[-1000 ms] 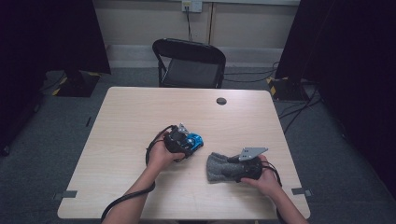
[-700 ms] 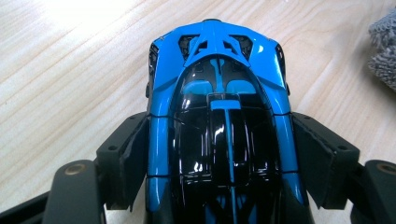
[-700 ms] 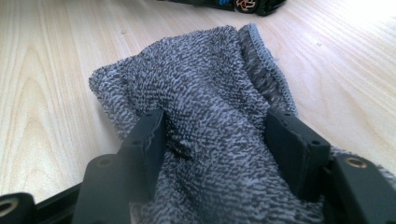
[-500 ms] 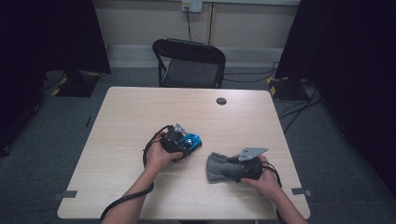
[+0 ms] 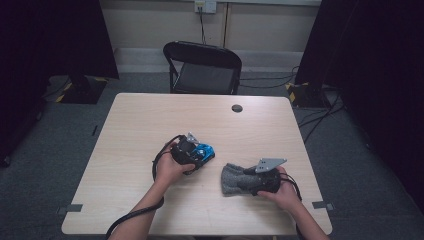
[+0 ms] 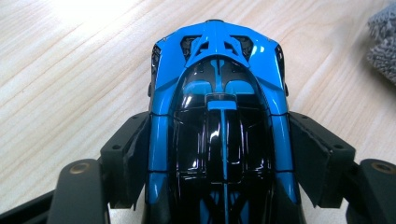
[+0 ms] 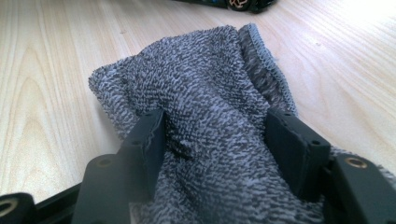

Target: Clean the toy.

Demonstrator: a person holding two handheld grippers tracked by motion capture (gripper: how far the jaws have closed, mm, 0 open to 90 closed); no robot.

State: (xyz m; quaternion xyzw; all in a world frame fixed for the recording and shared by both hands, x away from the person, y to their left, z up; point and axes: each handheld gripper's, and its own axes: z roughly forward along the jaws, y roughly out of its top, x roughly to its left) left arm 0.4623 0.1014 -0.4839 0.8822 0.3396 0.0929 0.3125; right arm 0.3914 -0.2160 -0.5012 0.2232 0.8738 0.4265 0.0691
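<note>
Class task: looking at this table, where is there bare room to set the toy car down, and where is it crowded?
Bare wood lies across the far half of the table, bordered by the small black disc, and down the left side. It is crowded near the front: the left gripper holds the blue toy car, and beside it the right gripper grips the grey cloth.

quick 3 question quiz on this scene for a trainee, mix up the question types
1. True or false: the left hand-held gripper has its jaws on either side of the blue toy car.
2. What does the right hand-held gripper grasp? A) a sponge B) a grey cloth C) a cup
3. Fill in: beyond the far edge of the table stands a black folding ____.

Key:
1. True; the jaws press the car's flanks.
2. B, the grey cloth, bunched between the jaws.
3. chair.
</note>
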